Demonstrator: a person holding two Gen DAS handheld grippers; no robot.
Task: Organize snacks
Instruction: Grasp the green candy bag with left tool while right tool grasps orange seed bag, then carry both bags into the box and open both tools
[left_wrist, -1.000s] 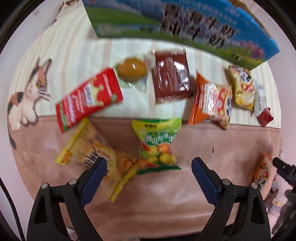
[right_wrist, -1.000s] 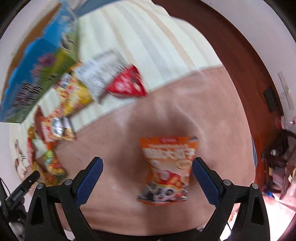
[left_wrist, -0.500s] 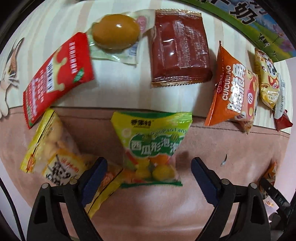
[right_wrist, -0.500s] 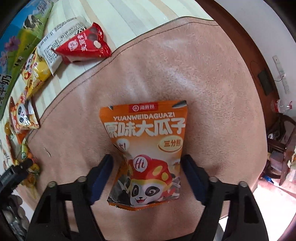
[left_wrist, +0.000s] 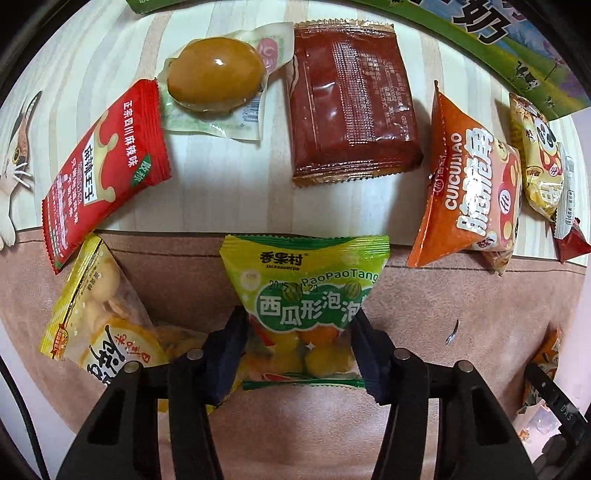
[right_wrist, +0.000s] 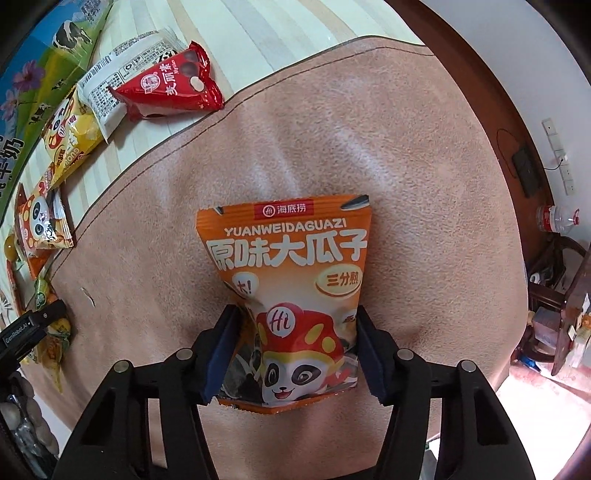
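My left gripper is shut on a green bubble-gum candy bag lying on the brown cloth. My right gripper is shut on an orange sunflower-seed bag with a panda, also on the brown cloth. Beyond the green bag, on the striped cloth, lie a red spicy snack packet, a packed braised egg, a dark red packet and an orange chips bag. A yellow biscuit bag lies just left of my left gripper.
A blue-green milk carton box stands at the back edge. A yellow panda bag, a white packet and a red triangular packet lie beside it. The table's dark wooden rim curves on the right, with a power strip on it.
Both grippers moved down and forward onto their bags and closed: left on the green candy bag, right on the orange seed bag. The bags stay on the cloth.
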